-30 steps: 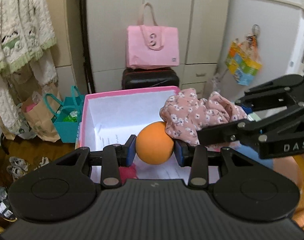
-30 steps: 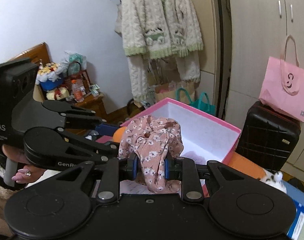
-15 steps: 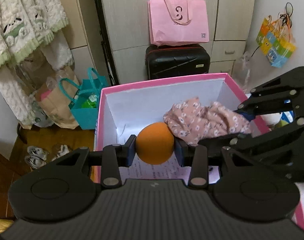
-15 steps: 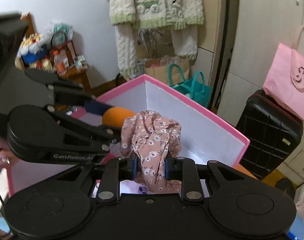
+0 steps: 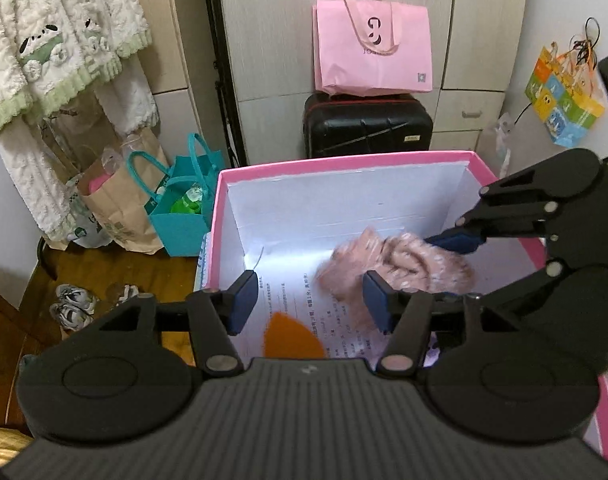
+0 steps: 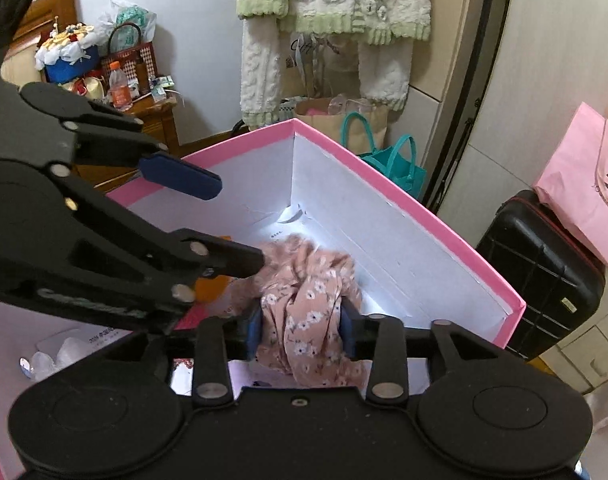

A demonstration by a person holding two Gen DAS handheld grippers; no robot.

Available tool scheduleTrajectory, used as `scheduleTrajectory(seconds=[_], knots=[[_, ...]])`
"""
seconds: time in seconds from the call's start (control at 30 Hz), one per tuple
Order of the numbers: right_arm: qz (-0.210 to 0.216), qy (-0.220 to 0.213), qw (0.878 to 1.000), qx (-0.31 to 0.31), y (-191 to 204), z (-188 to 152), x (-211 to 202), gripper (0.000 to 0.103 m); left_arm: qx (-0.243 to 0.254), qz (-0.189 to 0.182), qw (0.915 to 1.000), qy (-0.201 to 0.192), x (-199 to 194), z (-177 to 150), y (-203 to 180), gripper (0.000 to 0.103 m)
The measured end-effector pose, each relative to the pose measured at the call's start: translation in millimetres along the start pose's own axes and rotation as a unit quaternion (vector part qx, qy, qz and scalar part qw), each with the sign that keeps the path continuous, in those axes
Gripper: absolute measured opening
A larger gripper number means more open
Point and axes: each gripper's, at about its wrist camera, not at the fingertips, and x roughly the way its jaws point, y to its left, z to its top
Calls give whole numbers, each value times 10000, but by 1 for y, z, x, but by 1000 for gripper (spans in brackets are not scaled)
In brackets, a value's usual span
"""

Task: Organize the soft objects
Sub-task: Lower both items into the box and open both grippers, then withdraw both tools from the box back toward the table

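My left gripper (image 5: 309, 302) is open and empty over the pink box (image 5: 343, 162). The orange ball (image 5: 292, 338) lies below it on the box floor, partly hidden by the gripper body. My right gripper (image 6: 302, 330) is inside the box with the pink floral cloth (image 6: 307, 308) between its fingers; the jaws look wider than before and the cloth is blurred. The cloth also shows in the left wrist view (image 5: 399, 264), beside the right gripper (image 5: 459, 240). The left gripper (image 6: 208, 216) shows in the right wrist view, over the box (image 6: 403, 196).
Printed paper (image 5: 323, 312) lines the box floor. A black suitcase (image 5: 365, 124) with a pink bag (image 5: 373, 50) stands behind the box. Teal bags (image 5: 180, 204) and a paper bag (image 5: 112, 196) stand at the left. A wooden stand (image 6: 136, 116) holds clutter.
My left gripper opened and the orange ball dropped into the box. Both grippers moved down over the box. The right jaws have widened around the cloth.
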Motion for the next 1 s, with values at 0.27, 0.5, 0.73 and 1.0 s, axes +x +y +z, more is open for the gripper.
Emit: scheduleTrajectory(seconds=[0.27,0.5,0.73,1.0], knots=[[-86,-501,9987,51,4,-9,-33,64,46,-21,9992,-391,-35,-15,2,62],[-174,-834,9963,97,19,-35,-73,64,253,-60,9984,-496,-65,-37,-4,63],[-307,-946,9950,-4,43,-52,-108,64,441,-462,9968,-491,-99,-51,-20,64],[-407,-1132,9927,-70,66,-69,-151,64,757,-755,9923,-627,-140,-64,-43,65]])
